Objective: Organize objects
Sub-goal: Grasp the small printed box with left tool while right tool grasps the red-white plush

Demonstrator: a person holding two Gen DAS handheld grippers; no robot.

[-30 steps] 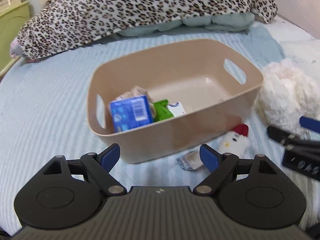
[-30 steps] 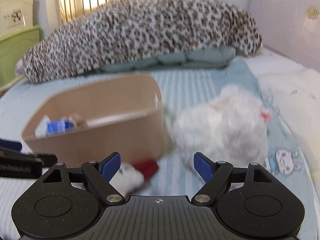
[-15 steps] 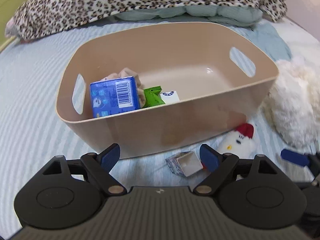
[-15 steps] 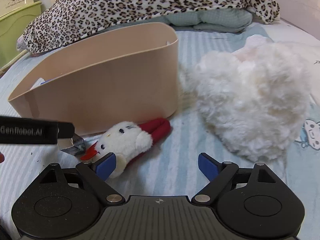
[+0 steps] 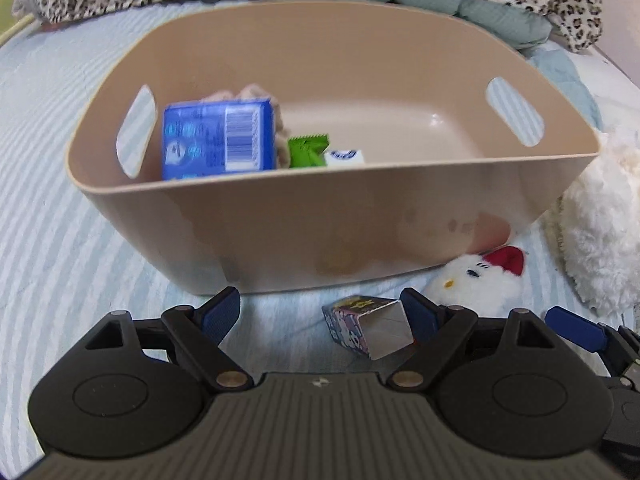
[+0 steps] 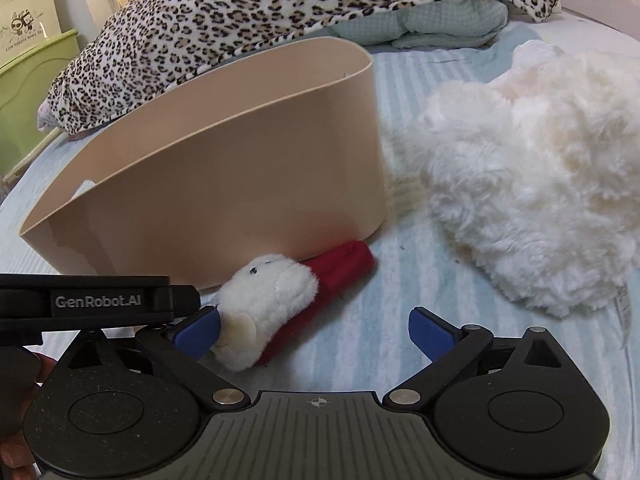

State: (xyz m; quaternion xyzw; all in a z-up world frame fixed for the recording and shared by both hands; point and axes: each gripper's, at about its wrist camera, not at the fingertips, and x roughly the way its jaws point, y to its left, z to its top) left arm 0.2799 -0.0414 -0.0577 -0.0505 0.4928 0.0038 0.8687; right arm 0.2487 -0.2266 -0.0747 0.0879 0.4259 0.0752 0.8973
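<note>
A beige plastic bin (image 5: pixel 336 216) stands on the bed and holds a blue box (image 5: pixel 218 138), a green packet (image 5: pixel 306 152) and a small white item (image 5: pixel 344 156). My left gripper (image 5: pixel 320 312) is open in front of the bin, with a small printed carton (image 5: pixel 370 330) lying between its fingers, near the right one. A small white and red plush toy (image 6: pixel 276 300) lies against the bin (image 6: pixel 224 196). My right gripper (image 6: pixel 316 330) is open, with the toy's white end at its left finger. The toy also shows in the left wrist view (image 5: pixel 476 278).
A large fluffy white plush (image 6: pixel 528 184) lies right of the bin. A leopard-print blanket (image 6: pixel 280 4) and green pillows (image 6: pixel 432 24) lie behind. A green cabinet (image 6: pixel 28 92) stands at the left. The left gripper's body (image 6: pixel 92 304) crosses the right wrist view.
Both grippers have moved forward and lower. The carton now lies between my left fingers and the small plush toy sits by my right gripper's left finger. Both stay open.
</note>
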